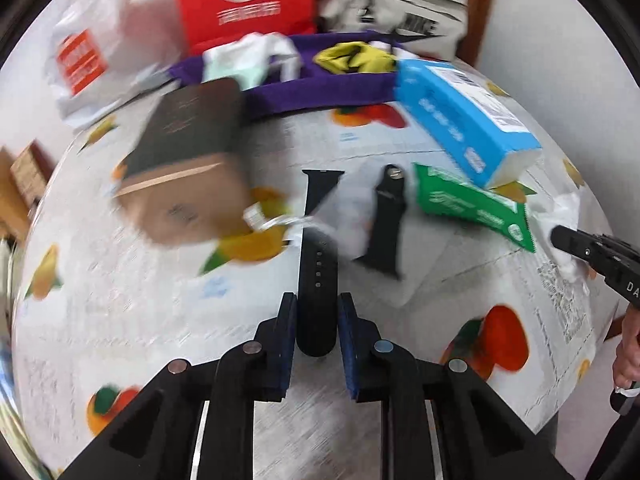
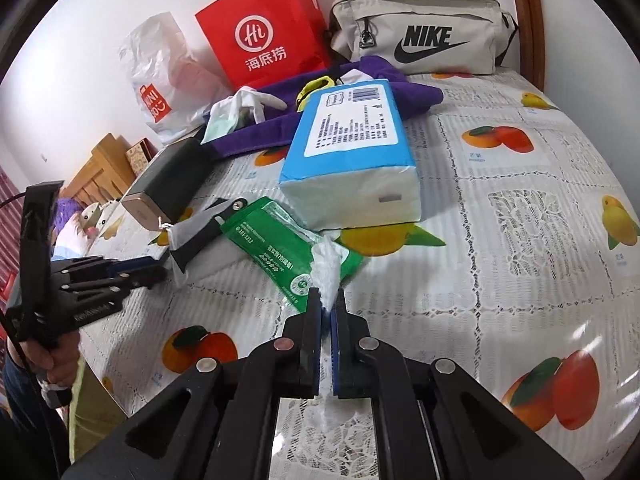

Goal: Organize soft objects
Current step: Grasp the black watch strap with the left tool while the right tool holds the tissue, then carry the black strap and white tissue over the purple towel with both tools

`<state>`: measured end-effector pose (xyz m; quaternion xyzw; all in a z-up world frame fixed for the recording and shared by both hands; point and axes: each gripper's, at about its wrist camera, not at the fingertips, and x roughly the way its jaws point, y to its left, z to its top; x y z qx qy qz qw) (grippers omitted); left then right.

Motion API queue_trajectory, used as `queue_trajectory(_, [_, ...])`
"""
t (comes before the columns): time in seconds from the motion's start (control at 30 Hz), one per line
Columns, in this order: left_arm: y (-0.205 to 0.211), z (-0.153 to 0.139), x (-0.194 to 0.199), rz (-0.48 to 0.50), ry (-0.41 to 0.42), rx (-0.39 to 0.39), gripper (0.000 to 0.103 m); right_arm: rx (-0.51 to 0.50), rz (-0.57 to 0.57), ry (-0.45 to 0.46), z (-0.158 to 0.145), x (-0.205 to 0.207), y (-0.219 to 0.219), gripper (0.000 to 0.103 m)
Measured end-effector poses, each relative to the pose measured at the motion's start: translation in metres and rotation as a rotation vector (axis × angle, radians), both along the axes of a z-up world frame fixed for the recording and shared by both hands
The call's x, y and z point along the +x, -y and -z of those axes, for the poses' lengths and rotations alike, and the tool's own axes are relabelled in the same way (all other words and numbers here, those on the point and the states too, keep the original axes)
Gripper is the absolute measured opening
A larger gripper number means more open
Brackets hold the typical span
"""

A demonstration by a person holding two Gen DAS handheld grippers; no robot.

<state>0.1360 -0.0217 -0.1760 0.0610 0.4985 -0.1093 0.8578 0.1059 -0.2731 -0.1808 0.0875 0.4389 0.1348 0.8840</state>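
Observation:
My left gripper (image 1: 317, 300) is shut on the near end of a black watch strap (image 1: 319, 256) with holes, which reaches forward over the fruit-print bedspread. A second black strap piece (image 1: 385, 222) lies just right of it, partly in a clear plastic sleeve (image 1: 347, 216). My right gripper (image 2: 328, 294) is shut on a white tissue (image 2: 326, 264) that trails from the green wipes pack (image 2: 288, 246). The left gripper also shows at the left of the right wrist view (image 2: 120, 276). The left wrist view is motion-blurred.
A blue tissue pack (image 2: 352, 152) lies behind the wipes. A dark box with a gold end (image 2: 168, 184) sits left. Behind are a purple cloth (image 2: 280, 120) with white gloves (image 2: 244, 108) and a yellow item (image 1: 352, 58), a red paper bag (image 2: 264, 28), a white plastic bag (image 2: 160, 76) and a Nike pouch (image 2: 420, 36).

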Motion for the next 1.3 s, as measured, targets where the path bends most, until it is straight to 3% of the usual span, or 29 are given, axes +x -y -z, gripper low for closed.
queue_trajectory(0.1, [-0.019, -0.006, -0.017, -0.004, -0.009, -0.039, 0.019, -0.009, -0.003, -0.009, 0.002, -0.002, -0.003, 0.004])
queue_trajectory(0.2, [-0.034, -0.004, -0.036, -0.032, -0.012, -0.005, 0.019, -0.015, -0.008, -0.009, 0.002, -0.006, -0.005, 0.004])
queue_trajectory(0.43, [-0.047, 0.011, -0.041, -0.061, -0.038, -0.025, 0.021, -0.035, -0.016, -0.032, 0.006, -0.007, -0.008, 0.006])
queue_trajectory(0.5, [-0.046, 0.011, -0.035, -0.05, -0.019, -0.042, 0.026, -0.037, -0.016, -0.029, 0.007, -0.007, -0.007, 0.007])
queue_trajectory(0.53, [-0.045, 0.012, -0.032, -0.047, -0.015, -0.044, 0.036, -0.04, -0.015, -0.031, 0.008, -0.007, -0.007, 0.008])
queue_trajectory(0.57, [-0.043, 0.012, -0.027, -0.051, -0.007, -0.043, 0.041, -0.043, -0.013, -0.033, 0.008, -0.007, -0.007, 0.013])
queue_trajectory(0.63, [-0.037, 0.013, -0.02, -0.055, 0.011, -0.012, 0.042, -0.049, -0.005, -0.033, 0.008, -0.007, -0.005, 0.022])
queue_trajectory(0.7, [-0.032, 0.014, -0.015, -0.047, 0.027, 0.02, 0.042, -0.063, 0.001, -0.035, 0.009, -0.007, -0.004, 0.039])
queue_trajectory(0.73, [-0.03, 0.014, -0.013, -0.044, 0.035, 0.025, 0.042, -0.064, 0.0, -0.034, 0.01, -0.008, -0.004, 0.04])
queue_trajectory(0.8, [-0.03, 0.013, -0.011, -0.044, 0.041, 0.021, 0.036, -0.071, -0.013, -0.038, 0.012, -0.009, -0.005, 0.041])
queue_trajectory(0.83, [-0.03, 0.012, -0.01, -0.033, 0.046, 0.025, 0.022, -0.079, -0.021, -0.039, 0.013, -0.01, -0.007, 0.042])
queue_trajectory(0.97, [-0.034, 0.011, -0.01, -0.036, 0.05, 0.006, 0.02, -0.136, -0.035, -0.024, 0.016, -0.013, -0.016, 0.044])
queue_trajectory(1.07, [-0.036, 0.011, -0.011, -0.04, 0.056, -0.012, 0.02, -0.188, -0.041, -0.016, 0.017, -0.013, -0.022, 0.044])
queue_trajectory(1.1, [-0.037, 0.011, -0.011, -0.043, 0.056, -0.023, 0.02, -0.216, -0.04, -0.012, 0.017, -0.014, -0.024, 0.039])
queue_trajectory(1.13, [-0.038, 0.011, -0.011, -0.048, 0.055, -0.032, 0.02, -0.253, -0.034, -0.006, 0.018, -0.014, -0.026, 0.033])
queue_trajectory(1.17, [-0.039, 0.01, -0.011, -0.05, 0.054, -0.039, 0.02, -0.284, -0.028, -0.001, 0.017, -0.014, -0.026, 0.013])
queue_trajectory(1.3, [-0.043, 0.007, -0.015, -0.053, 0.055, -0.065, 0.019, -0.215, -0.015, -0.013, 0.011, -0.015, -0.017, 0.01])
